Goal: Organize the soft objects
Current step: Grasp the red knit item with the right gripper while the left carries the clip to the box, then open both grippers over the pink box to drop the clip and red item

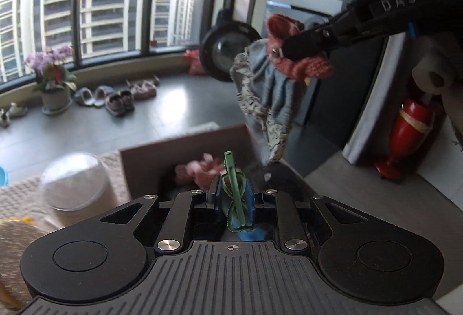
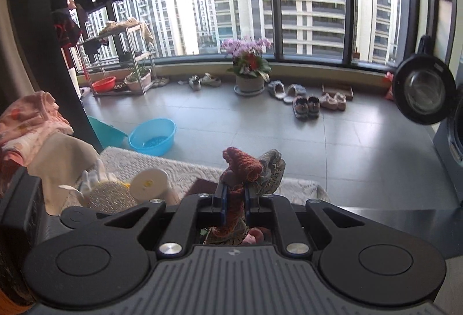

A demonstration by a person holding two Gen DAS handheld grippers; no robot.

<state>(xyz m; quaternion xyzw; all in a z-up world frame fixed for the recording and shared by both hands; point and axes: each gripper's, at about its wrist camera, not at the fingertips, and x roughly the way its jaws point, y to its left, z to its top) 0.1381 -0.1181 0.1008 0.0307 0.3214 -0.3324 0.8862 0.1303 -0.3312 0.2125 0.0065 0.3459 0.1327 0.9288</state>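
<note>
My left gripper (image 1: 235,184) is shut on a thin green looped band (image 1: 235,199), which stands up between the blue pads. Just beyond it is an open cardboard box (image 1: 150,158) with pink soft things (image 1: 199,170) inside. Above the box's right side, my right gripper (image 1: 286,50) is shut on a grey speckled sock with a coral knit cuff (image 1: 269,95), and the sock hangs down toward the box. In the right wrist view, the same sock (image 2: 249,167) is bunched between the jaws of the right gripper (image 2: 234,194).
A white lidded tub (image 1: 75,181) stands on a beige mat (image 1: 17,196) left of the box. A pile of pink cloth (image 2: 29,124) lies at the far left. An open washer door (image 2: 422,89), a red vase (image 1: 411,135), a blue basin (image 2: 152,135) and shoes (image 2: 306,106) are around.
</note>
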